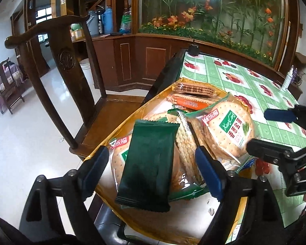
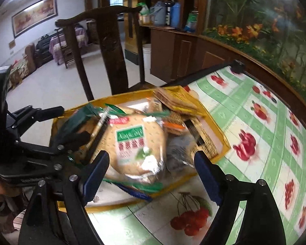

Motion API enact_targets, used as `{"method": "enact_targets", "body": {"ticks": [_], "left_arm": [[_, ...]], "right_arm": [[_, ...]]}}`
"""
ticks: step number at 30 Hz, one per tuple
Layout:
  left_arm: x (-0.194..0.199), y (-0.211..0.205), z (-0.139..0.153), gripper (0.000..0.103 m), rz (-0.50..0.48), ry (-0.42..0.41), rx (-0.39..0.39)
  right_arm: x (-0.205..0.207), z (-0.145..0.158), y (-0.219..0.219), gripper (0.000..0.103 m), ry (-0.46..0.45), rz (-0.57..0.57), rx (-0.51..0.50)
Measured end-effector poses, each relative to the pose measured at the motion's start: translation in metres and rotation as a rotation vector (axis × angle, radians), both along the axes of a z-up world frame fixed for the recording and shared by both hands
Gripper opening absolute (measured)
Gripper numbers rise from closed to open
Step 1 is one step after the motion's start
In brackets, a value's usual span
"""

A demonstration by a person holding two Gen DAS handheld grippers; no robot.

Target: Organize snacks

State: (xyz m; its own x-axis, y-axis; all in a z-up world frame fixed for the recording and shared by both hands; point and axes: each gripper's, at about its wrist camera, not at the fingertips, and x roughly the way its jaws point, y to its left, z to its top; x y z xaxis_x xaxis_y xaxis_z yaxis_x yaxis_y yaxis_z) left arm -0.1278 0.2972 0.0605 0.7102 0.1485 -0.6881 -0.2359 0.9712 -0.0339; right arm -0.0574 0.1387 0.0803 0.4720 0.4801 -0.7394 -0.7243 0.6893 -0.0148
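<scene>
A gold-rimmed tray (image 1: pixel 132 120) on the table holds several snack packs. A dark green packet (image 1: pixel 149 163) lies on top of the pile, between the fingers of my open left gripper (image 1: pixel 153 171), untouched by either pad. A round cracker pack (image 1: pixel 228 130) leans at the right, with long biscuit packs (image 1: pixel 191 90) behind. In the right wrist view my right gripper (image 2: pixel 151 173) is open just above a round cracker pack (image 2: pixel 136 145) in the tray (image 2: pixel 224 140). The left gripper (image 2: pixel 51 143) shows at the left by the green packet (image 2: pixel 75 120).
The table has a green checked cloth with fruit prints (image 1: pixel 244 77). A dark wooden chair (image 1: pixel 71 77) stands beyond the tray at the table's edge. A wooden cabinet with a flower mural (image 1: pixel 214 20) runs behind. A small bottle (image 1: pixel 287 79) stands at the far right.
</scene>
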Motion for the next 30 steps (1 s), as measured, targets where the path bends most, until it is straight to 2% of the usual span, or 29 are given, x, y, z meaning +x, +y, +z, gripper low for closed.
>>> {"method": "enact_targets", "body": {"ticks": [8, 13, 20, 24, 28, 30], "left_arm": [[-0.012, 0.012, -0.001, 0.088, 0.056, -0.019, -0.049], [-0.022, 0.015, 0.006, 0.088, 0.088, -0.05, -0.043], [-0.032, -0.001, 0.021, 0.09, 0.106, -0.108, 0.02], [-0.037, -0.015, 0.025, 0.093, 0.149, -0.142, 0.064], [-0.042, -0.02, 0.026, 0.093, 0.206, -0.161, 0.076], [-0.045, -0.02, 0.026, 0.093, 0.22, -0.17, 0.055]], "right_arm": [[-0.006, -0.004, -0.017, 0.085, 0.03, -0.024, 0.035], [-0.011, -0.006, -0.022, 0.085, 0.037, -0.03, 0.043], [-0.022, 0.0, -0.023, 0.085, -0.02, -0.063, 0.068], [-0.029, 0.005, -0.024, 0.085, -0.055, -0.11, 0.129], [-0.034, 0.007, -0.027, 0.087, -0.1, -0.15, 0.133], [-0.034, 0.006, -0.027, 0.088, -0.109, -0.169, 0.12]]}}
